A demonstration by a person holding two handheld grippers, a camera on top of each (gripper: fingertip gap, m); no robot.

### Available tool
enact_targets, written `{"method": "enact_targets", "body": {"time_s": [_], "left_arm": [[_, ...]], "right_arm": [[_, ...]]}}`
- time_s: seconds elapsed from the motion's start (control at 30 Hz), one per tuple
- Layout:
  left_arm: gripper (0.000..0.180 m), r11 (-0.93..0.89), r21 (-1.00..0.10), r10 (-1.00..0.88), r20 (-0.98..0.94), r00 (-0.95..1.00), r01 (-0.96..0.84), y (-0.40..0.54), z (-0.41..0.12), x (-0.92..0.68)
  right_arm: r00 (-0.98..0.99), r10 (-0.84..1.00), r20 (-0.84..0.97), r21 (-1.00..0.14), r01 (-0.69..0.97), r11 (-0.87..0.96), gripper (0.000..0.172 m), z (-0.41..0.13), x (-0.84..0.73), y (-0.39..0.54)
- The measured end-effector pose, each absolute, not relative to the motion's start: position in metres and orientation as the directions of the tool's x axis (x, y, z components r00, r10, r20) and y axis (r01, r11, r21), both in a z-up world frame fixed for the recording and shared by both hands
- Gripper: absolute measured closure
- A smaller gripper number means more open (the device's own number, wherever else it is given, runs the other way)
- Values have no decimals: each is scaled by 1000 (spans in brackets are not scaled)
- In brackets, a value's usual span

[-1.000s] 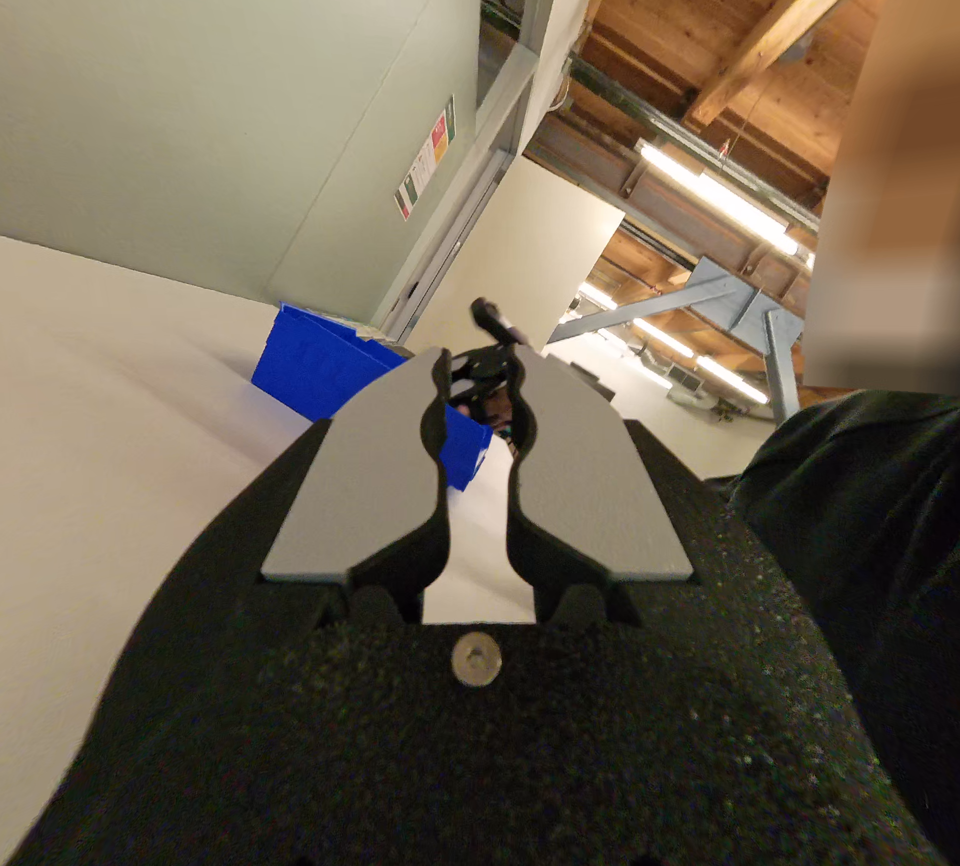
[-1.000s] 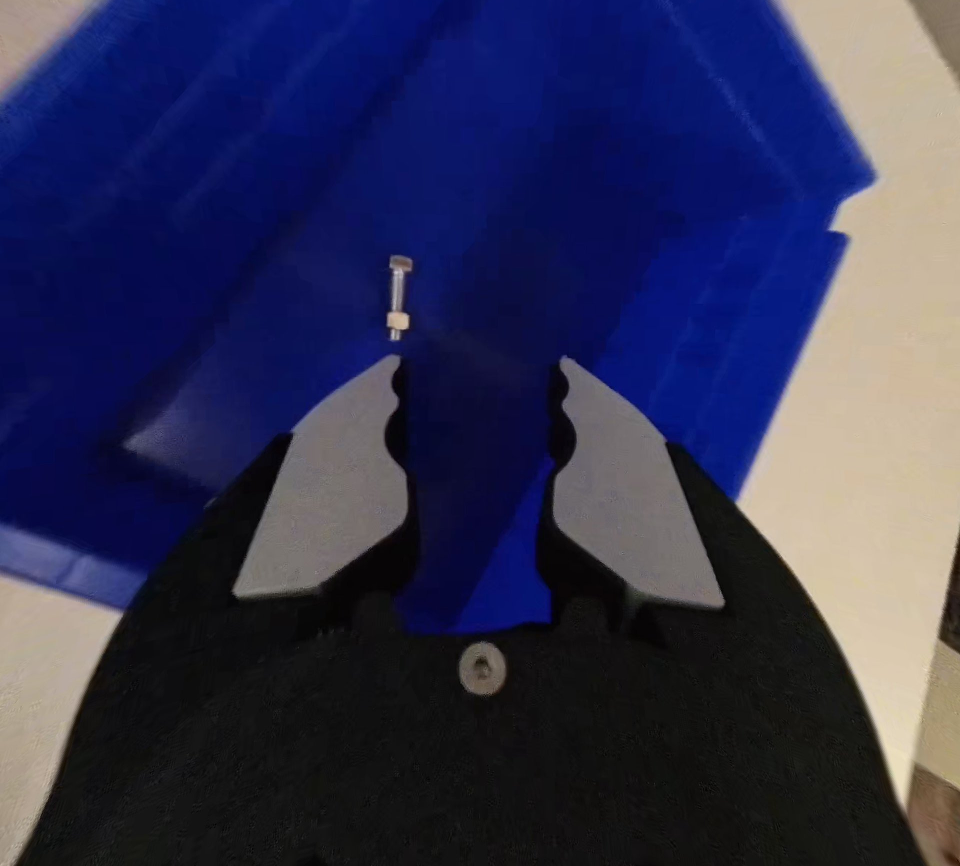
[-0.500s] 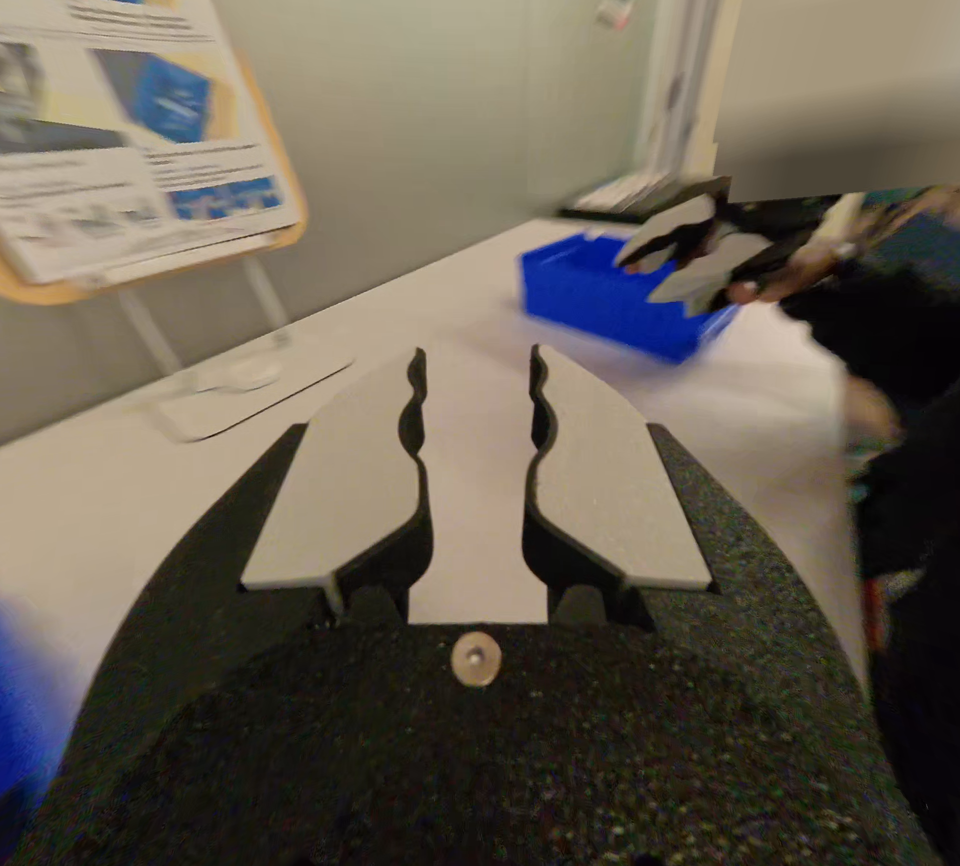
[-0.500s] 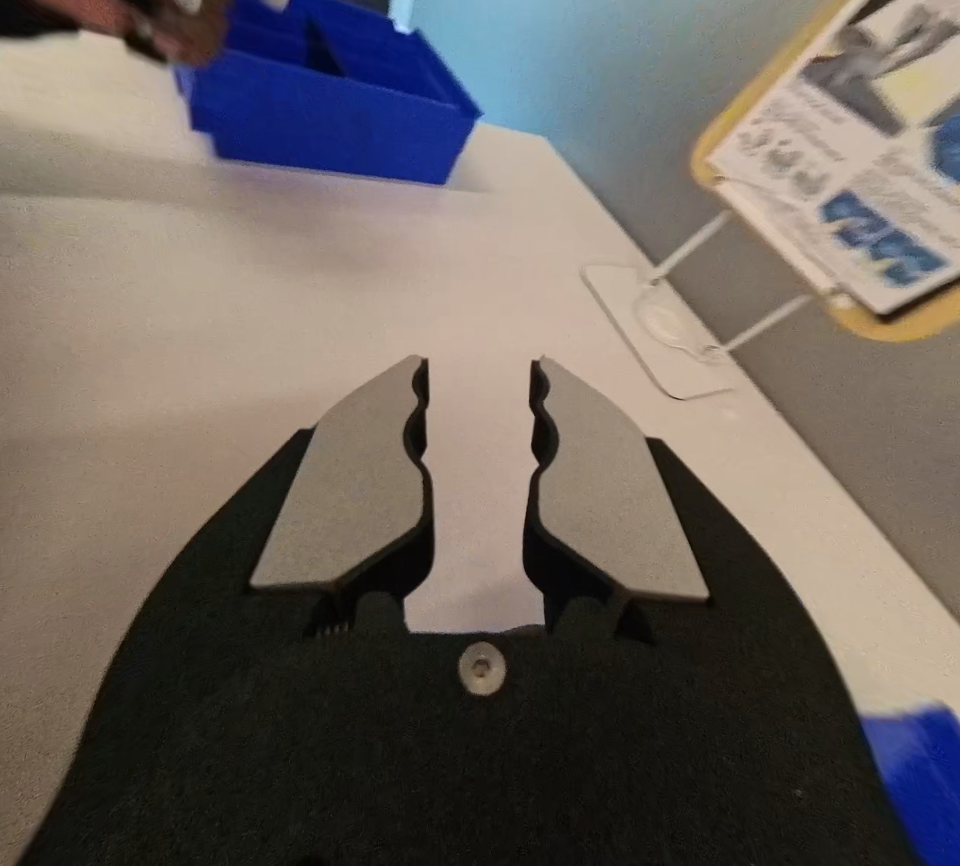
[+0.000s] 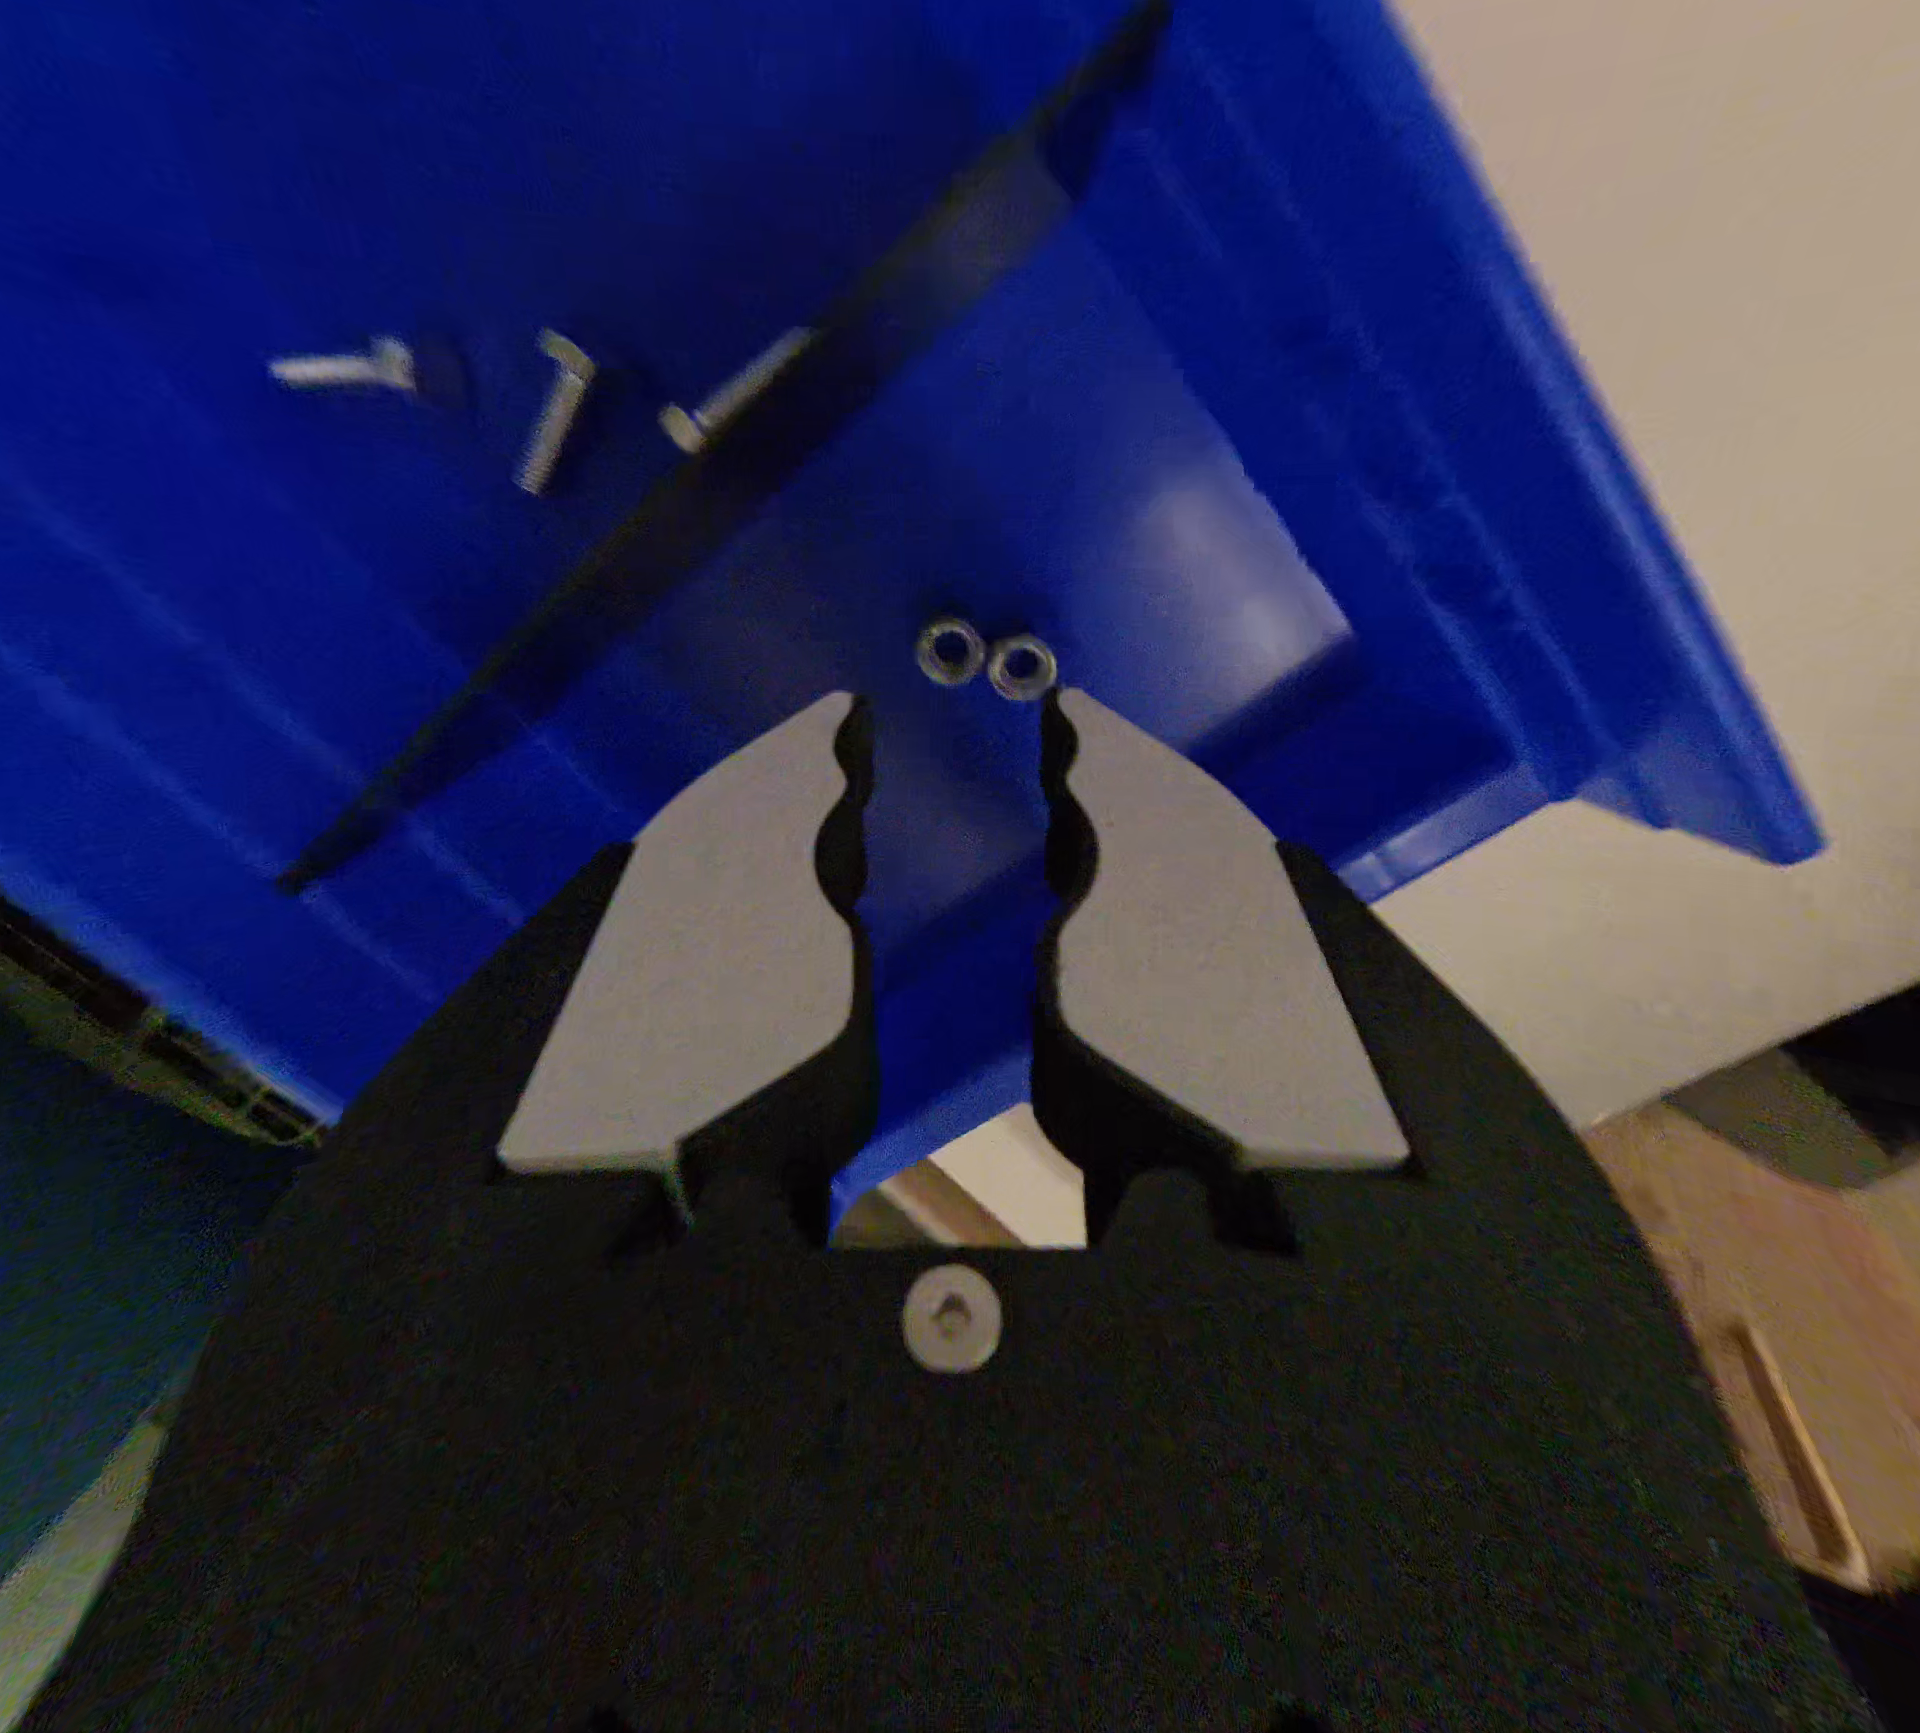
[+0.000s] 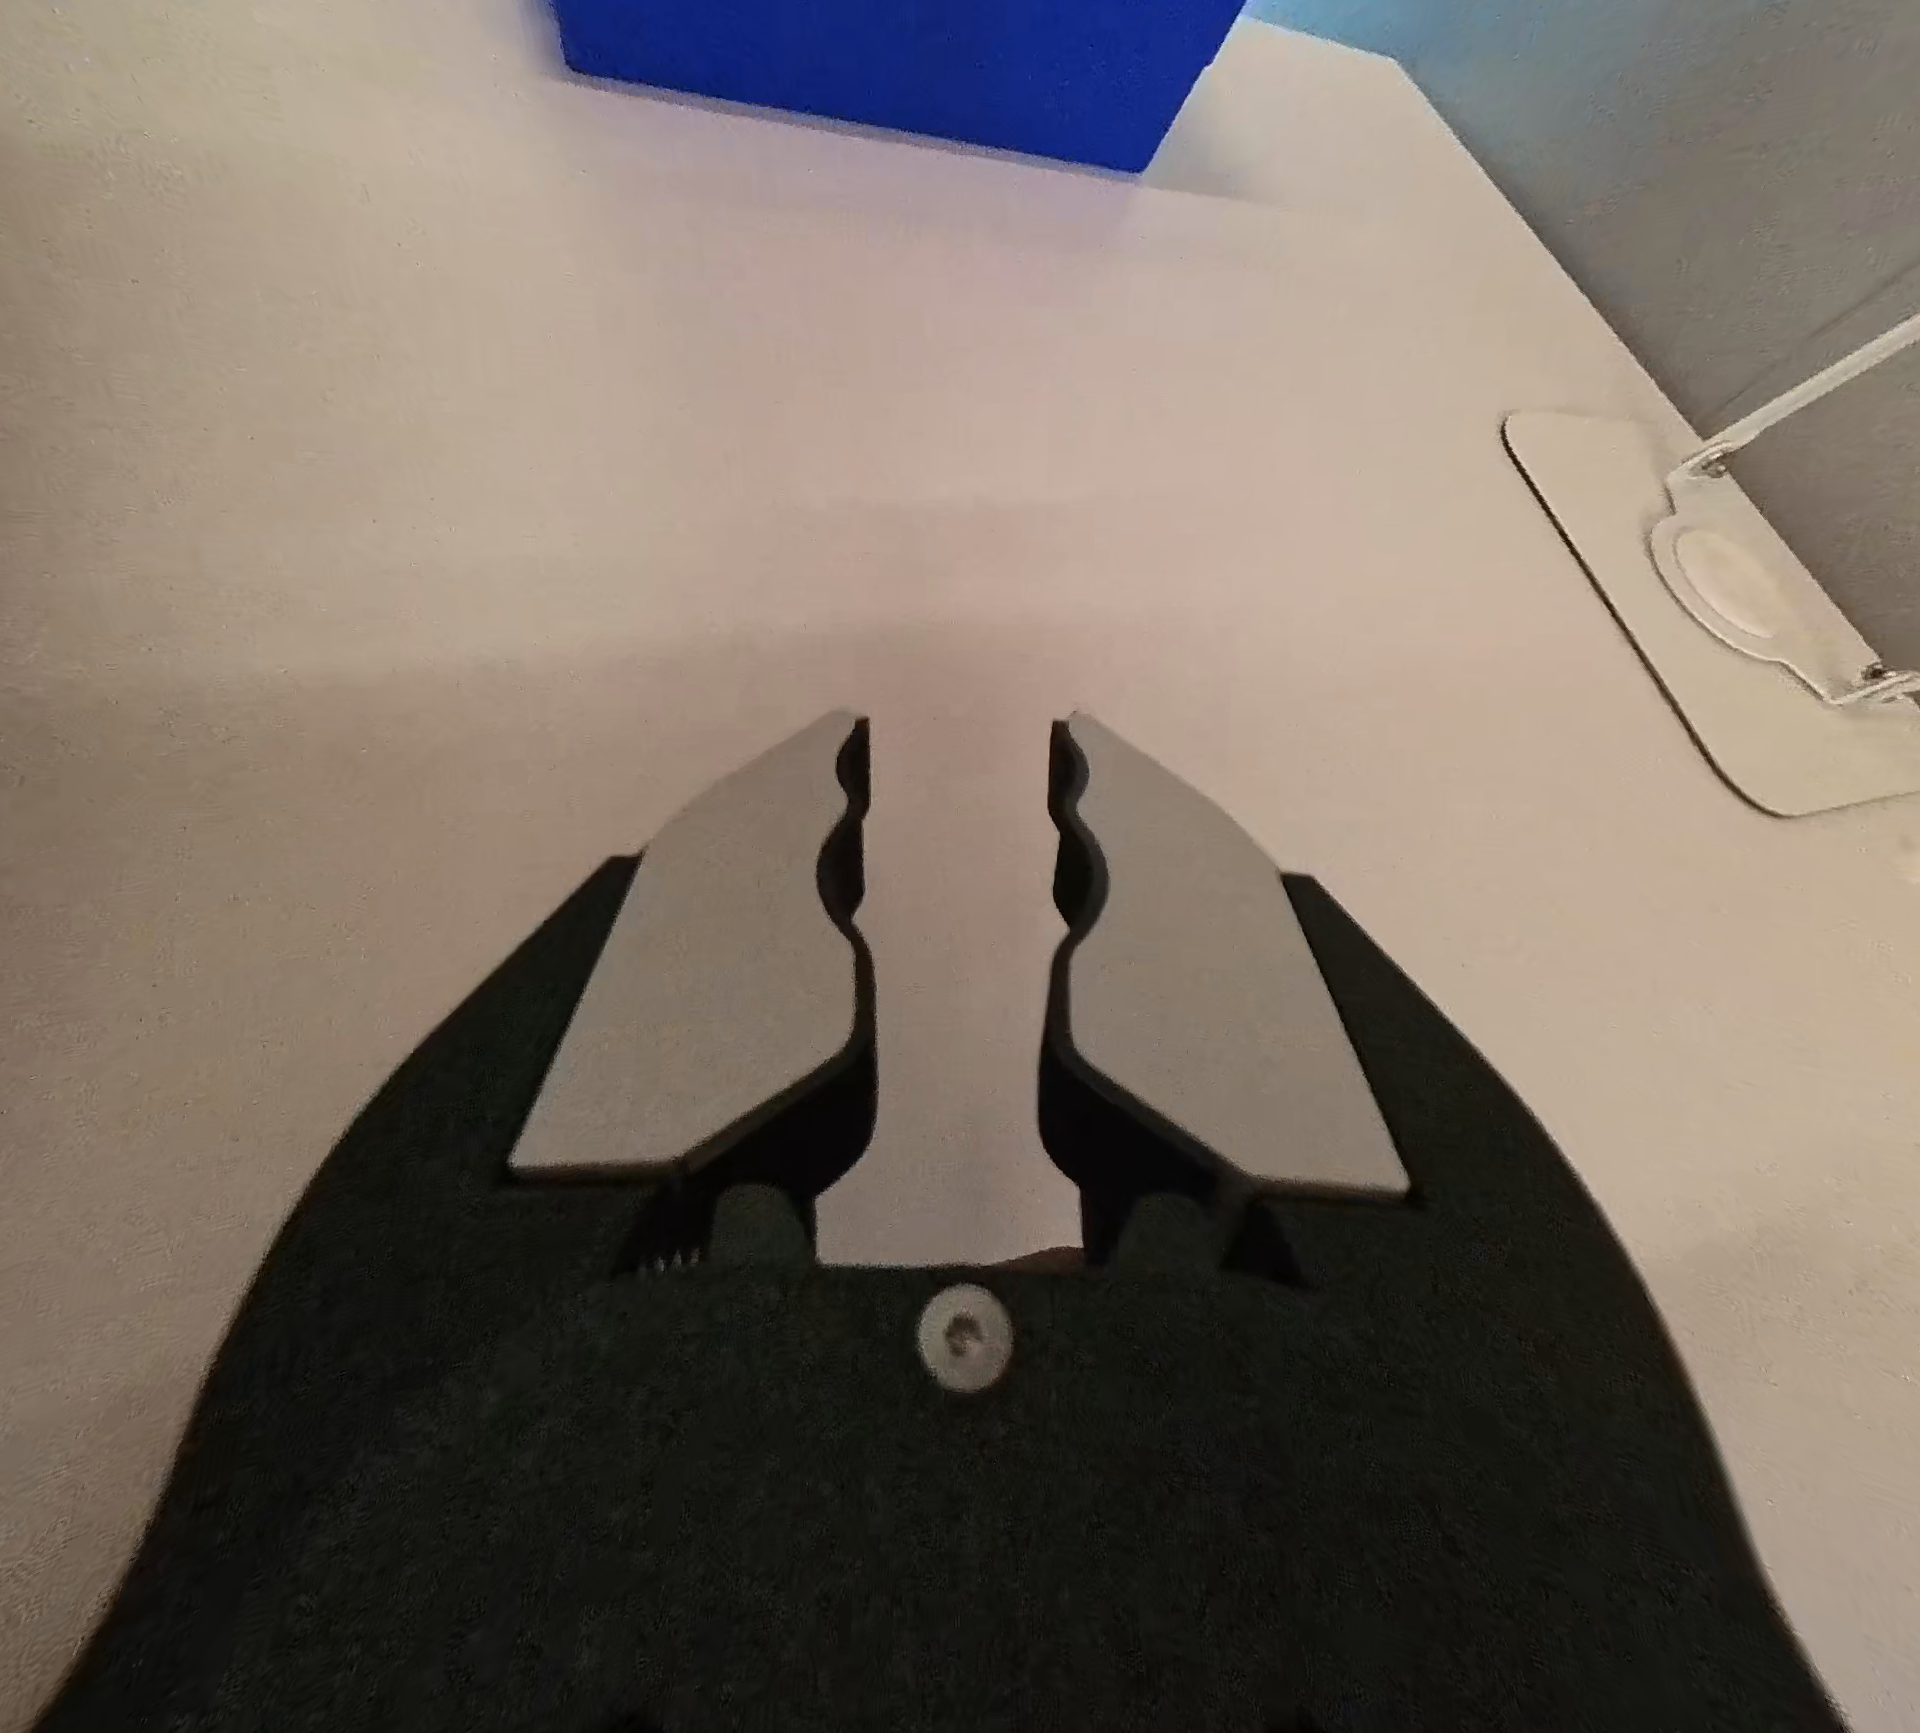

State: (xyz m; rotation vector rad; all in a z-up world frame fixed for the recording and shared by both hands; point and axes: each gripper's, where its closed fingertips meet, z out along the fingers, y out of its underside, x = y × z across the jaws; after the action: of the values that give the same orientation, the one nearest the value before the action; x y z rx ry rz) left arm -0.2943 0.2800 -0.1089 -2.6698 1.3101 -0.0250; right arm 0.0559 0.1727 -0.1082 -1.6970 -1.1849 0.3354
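Left wrist view: parted, bare left gripper hovers just short of two nuts.

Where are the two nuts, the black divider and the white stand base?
nuts point(image 5: 985, 657), left wrist view, where the pair meet
divider point(image 5: 727, 457), left wrist view, middle of its top edge
stand base point(image 6: 1621, 561), right wrist view, bare flat plate

each gripper, the left gripper and the right gripper, has a black, grainy, rounded body. two flat grey fingers taper toward the tips, with black wavy inner edges. a round silver socket-head screw sits centred below the fingers. small black ridged teeth show at the right gripper's left finger base.
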Motion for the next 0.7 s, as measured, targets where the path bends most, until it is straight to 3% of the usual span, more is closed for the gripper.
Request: {"method": "enact_targets", "body": {"time_s": [0.2, 0.7], "left_arm": [[148, -606, -28, -792, -68, 607, -795, 279, -144, -299], [159, -733, -115, -680, 141, 719, -671, 278, -161, -294]], "right_arm": [[522, 822, 228, -865, 496, -75, 145, -119, 74, 162], [494, 836, 239, -863, 502, -50, 145, -124, 68, 157]]}}
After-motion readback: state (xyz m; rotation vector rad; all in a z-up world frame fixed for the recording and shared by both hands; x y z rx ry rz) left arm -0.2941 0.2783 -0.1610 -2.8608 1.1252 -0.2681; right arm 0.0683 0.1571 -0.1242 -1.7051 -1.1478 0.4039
